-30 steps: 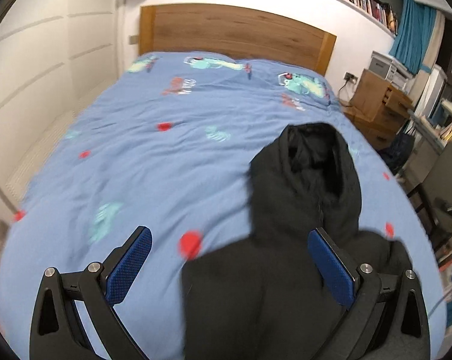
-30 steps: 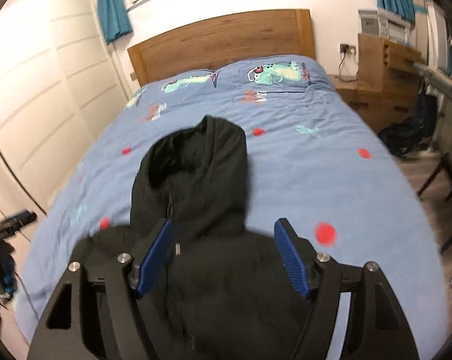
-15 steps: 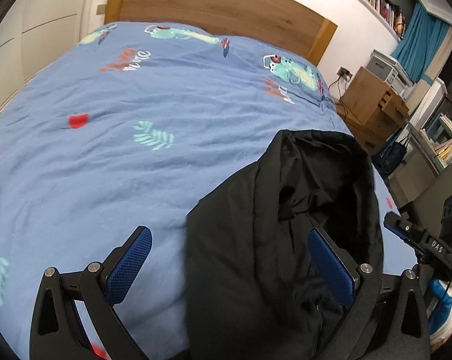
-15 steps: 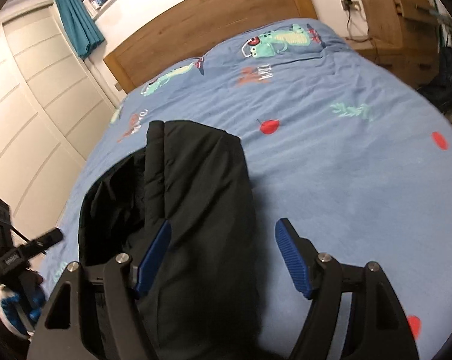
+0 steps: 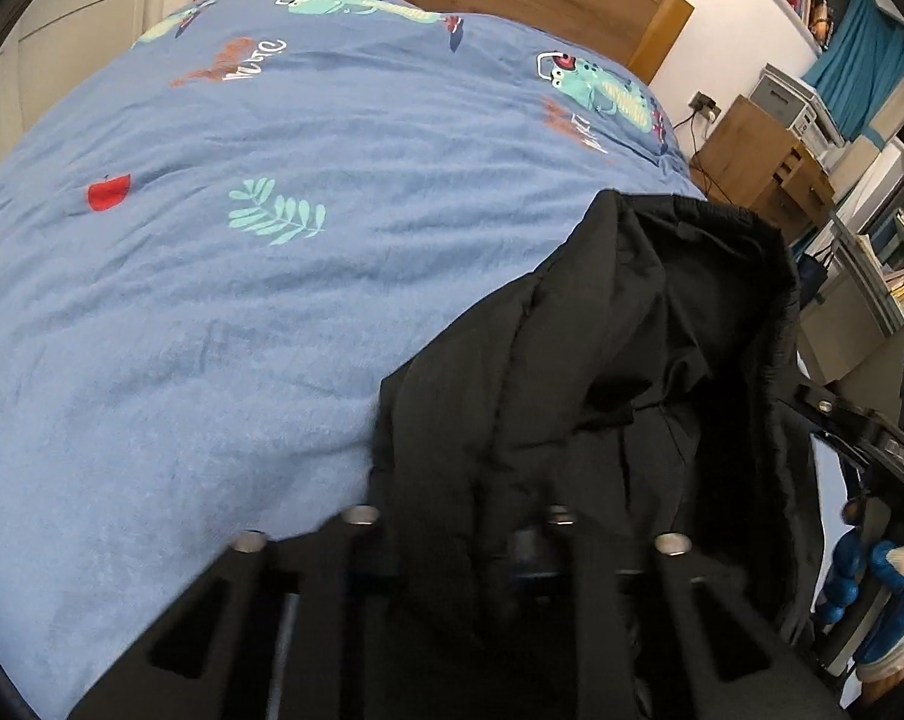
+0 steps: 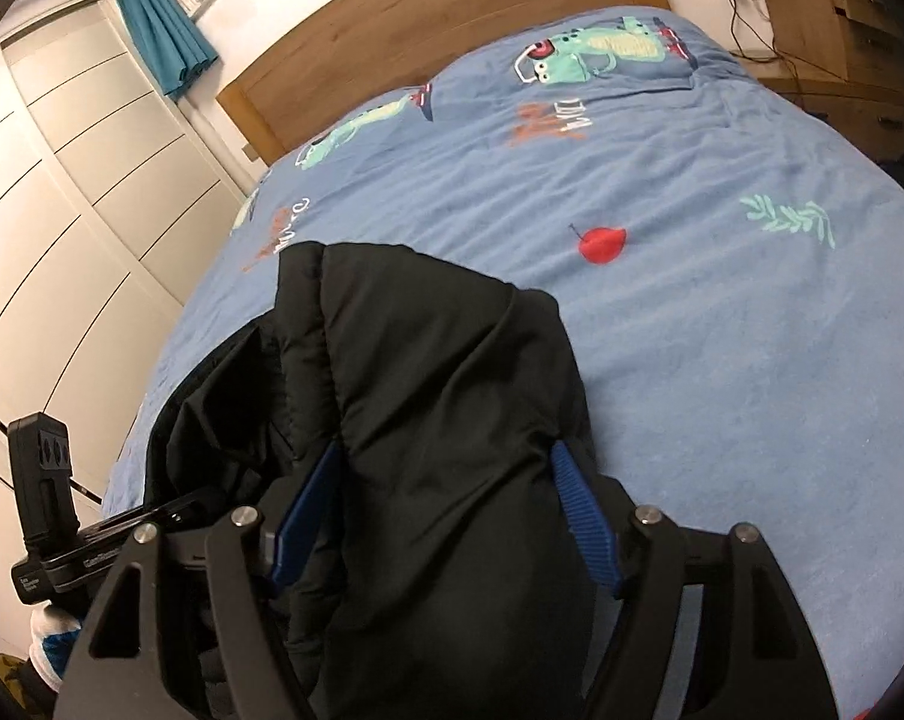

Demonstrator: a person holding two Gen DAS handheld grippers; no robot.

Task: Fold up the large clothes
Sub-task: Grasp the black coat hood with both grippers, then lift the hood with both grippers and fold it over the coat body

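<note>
We closed both jaws on the black padded hooded jacket (image 6: 440, 396), left gripper (image 5: 463, 546) and right gripper (image 6: 446, 516) each needing full-thickness bites beside its hood

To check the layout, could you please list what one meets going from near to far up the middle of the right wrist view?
right gripper → black jacket → blue duvet → wooden headboard

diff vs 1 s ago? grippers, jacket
Both grippers came down and in toward the black hooded jacket, from hovering wide open. The left gripper is closing on the fabric near the hood's left side, pads now buried in it; the right gripper is closing around a thick fold. The jacket lies as before on the blue duvet.
</note>
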